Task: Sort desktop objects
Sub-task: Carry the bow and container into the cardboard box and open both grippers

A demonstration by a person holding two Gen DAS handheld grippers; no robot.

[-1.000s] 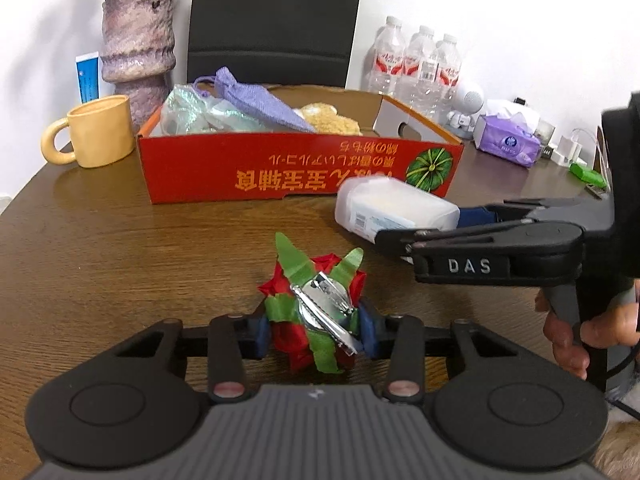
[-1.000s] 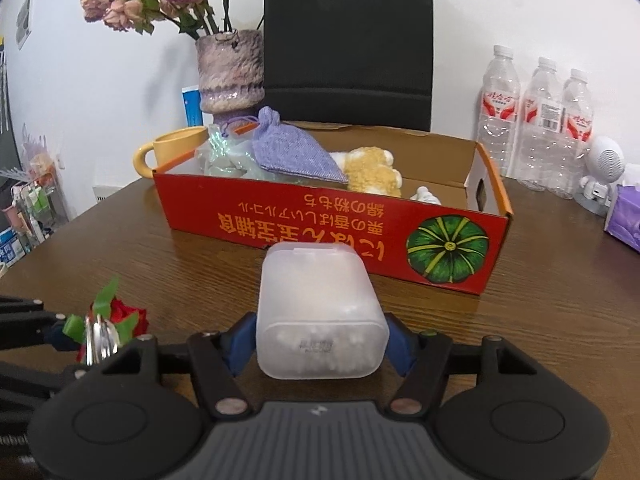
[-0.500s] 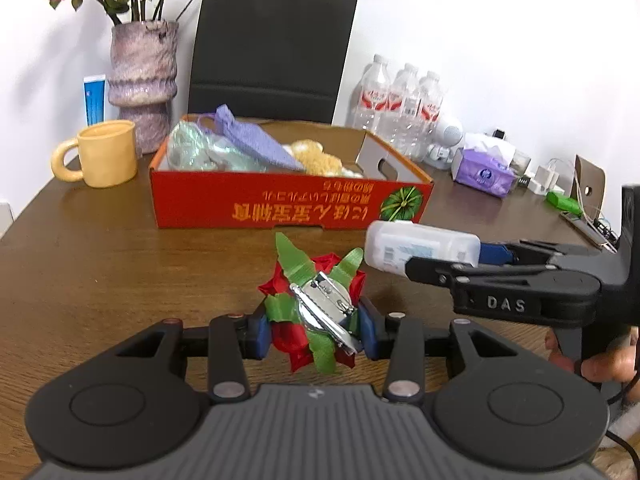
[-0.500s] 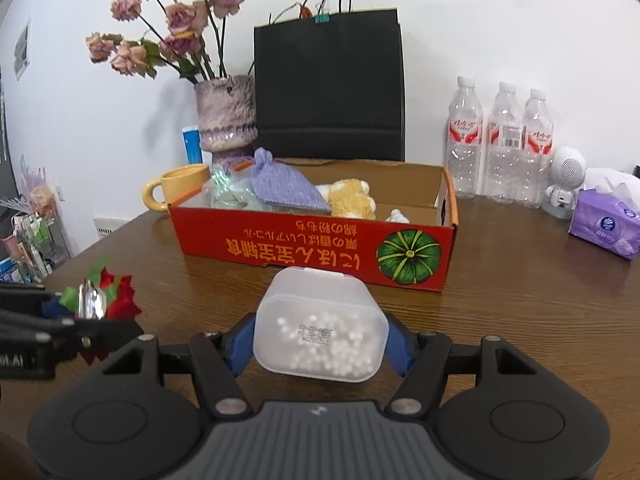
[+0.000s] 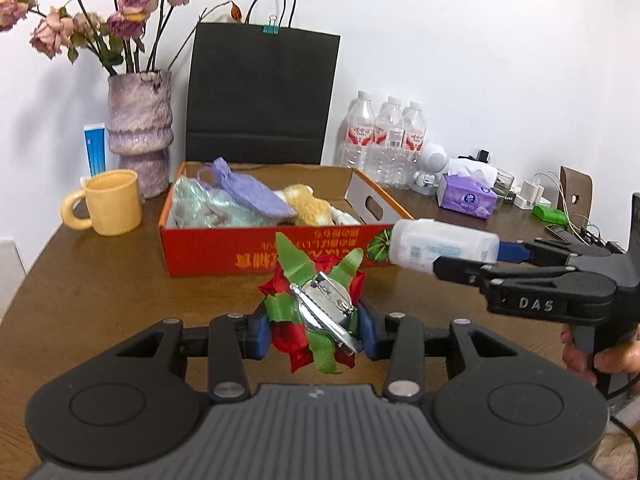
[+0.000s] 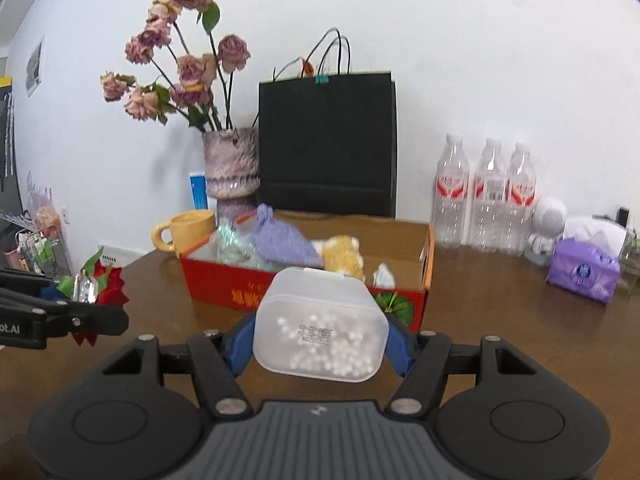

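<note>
At the far left edge of the desk [image 5: 80, 280] a yellow mug [image 5: 110, 202] was seen, with a mottled purple vase [image 5: 140, 128] of dried roses just behind it. Next came the red cardboard box [image 5: 224, 250], in which a lilac pouch [image 5: 248, 194] and a yellow plush toy [image 5: 308, 208] were lain. Nearer the front edge, clear of the desk, a red-and-green ribbon brooch [image 5: 316, 312] was gripped between the blue pads of the left gripper [image 5: 313, 332]. To its right, a frosted plastic container [image 6: 320, 326] of white beads was clamped, lifted off the desk, in the right gripper [image 6: 320, 342]. Three water bottles [image 6: 486, 196] and a purple tissue pack [image 6: 582, 272] were stood toward the far right corner.
</note>
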